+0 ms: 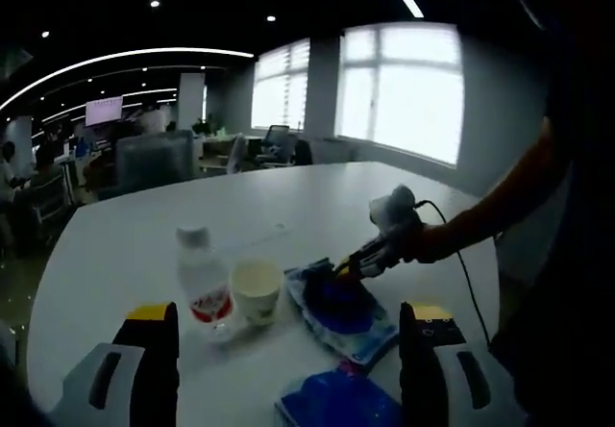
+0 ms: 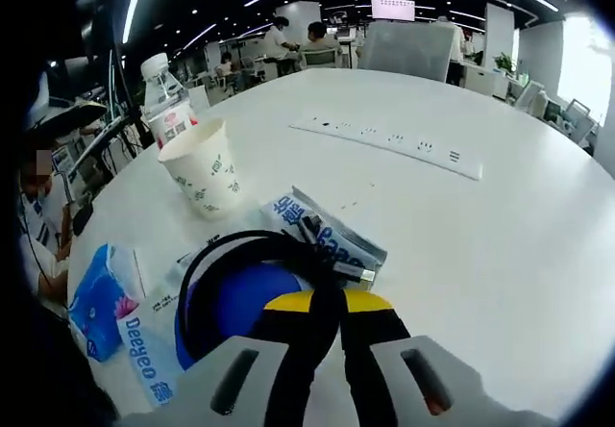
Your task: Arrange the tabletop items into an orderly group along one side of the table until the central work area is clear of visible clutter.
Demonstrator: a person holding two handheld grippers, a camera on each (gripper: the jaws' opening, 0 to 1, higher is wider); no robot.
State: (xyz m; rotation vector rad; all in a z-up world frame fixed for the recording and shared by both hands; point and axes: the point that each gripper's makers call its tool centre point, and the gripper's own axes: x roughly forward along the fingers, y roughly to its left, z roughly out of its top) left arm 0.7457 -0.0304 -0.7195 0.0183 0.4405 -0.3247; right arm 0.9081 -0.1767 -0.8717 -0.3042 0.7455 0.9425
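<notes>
Right tool [image 2: 325,316] clenched, apparently pinching coiled black cable [image 2: 240,254] atop blue plastic wet-wipe pack [image 2: 322,235] on white tabletop [image 2: 461,244]. Left tool [image 1: 288,350] released, hovering. Cable light, floppy; grip at bundled loop.

Opposed low close views (shared: cup [image 1: 257,290], bottle [image 1: 203,278]).

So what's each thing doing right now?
Water bottle: upright, cap on.
Paper cup: upright, beside the bottle.
Black cable: coiled on the blue wipes pack.
Tissue pack: lying flat.
Left gripper: open.
Right gripper: shut on the black cable.
</notes>
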